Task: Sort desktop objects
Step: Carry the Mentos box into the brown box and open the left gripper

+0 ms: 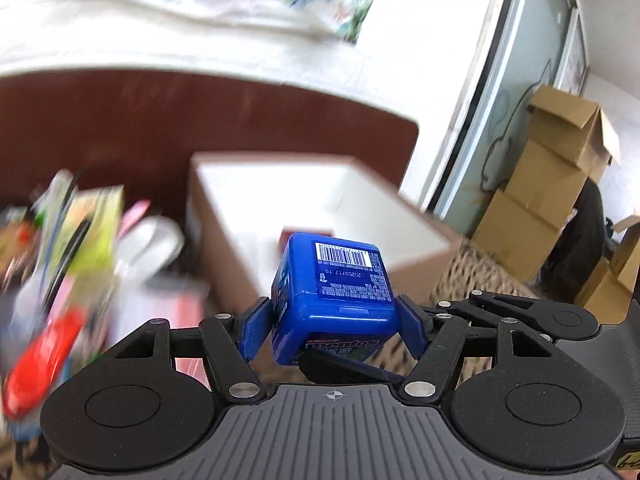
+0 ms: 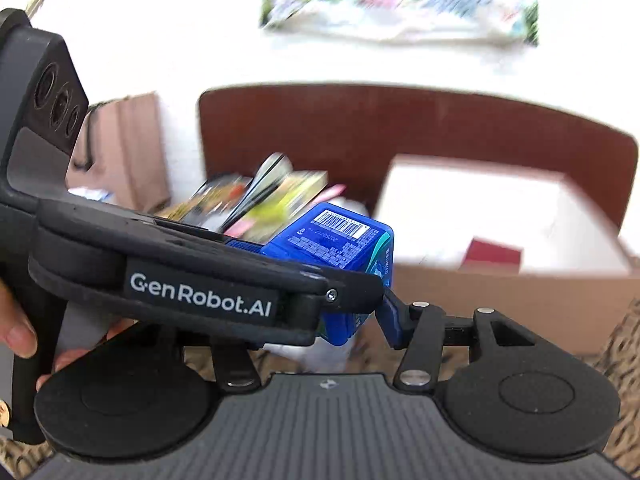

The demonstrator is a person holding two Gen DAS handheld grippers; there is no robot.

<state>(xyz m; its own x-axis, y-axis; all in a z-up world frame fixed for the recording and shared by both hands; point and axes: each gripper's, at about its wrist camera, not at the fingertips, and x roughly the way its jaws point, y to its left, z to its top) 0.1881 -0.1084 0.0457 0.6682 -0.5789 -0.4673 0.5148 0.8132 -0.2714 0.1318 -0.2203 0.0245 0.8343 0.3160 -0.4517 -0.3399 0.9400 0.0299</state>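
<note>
Clamped between the jaws of the left gripper (image 1: 332, 322): a blue Mentos box (image 1: 340, 280), barcode face up, held just in front of the open cardboard box (image 1: 416, 268). Blurred clutter pile (image 1: 80, 240) left of the cardboard box. Right gripper (image 2: 332, 320) close under the Mentos box, with one pad (image 2: 390, 320) showing and the other hidden. Cannot tell how its jaws stand.

Heap of colourful packets and papers (image 1: 76, 248) motion-blurred, contents unreadable; right gripper's (image 2: 352, 320) left finger hidden behind black left gripper body (image 2: 200, 276); floral cloth (image 2: 400, 4) blurred.
</note>
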